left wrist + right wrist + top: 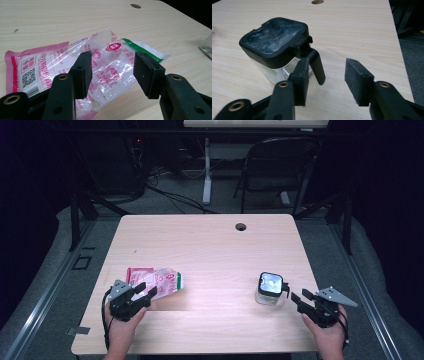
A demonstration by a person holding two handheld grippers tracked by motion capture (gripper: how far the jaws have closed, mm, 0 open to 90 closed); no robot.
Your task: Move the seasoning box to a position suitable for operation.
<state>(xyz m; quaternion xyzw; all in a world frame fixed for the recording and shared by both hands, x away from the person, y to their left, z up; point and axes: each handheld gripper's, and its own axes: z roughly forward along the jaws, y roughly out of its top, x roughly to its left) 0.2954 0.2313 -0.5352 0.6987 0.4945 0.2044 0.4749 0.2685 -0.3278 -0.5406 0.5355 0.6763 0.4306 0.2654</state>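
We are looking down on a pale wood surface [210, 245] with a round cable hole [241, 226] near its far edge. Beyond that hole a dark room is showing: a folding chair [280, 165], a white desk leg [206, 170] and loose cables [165, 190] on grey floor.

The print on the plastic packet [157, 281] is staying too small for us to read, and the jar's contents are hidden behind its clouded lid. In the left gripper view the jar is cut off at the frame edge.

The left tool [141, 292] is standing wide open, its jaws straddling the packet's near edge; whether they touch it we cannot tell. The packet is lying flat, well left of the jar [270, 288]. The right tool [301, 296] is also gaping wide, empty, just right of the jar's black handle [315, 66].
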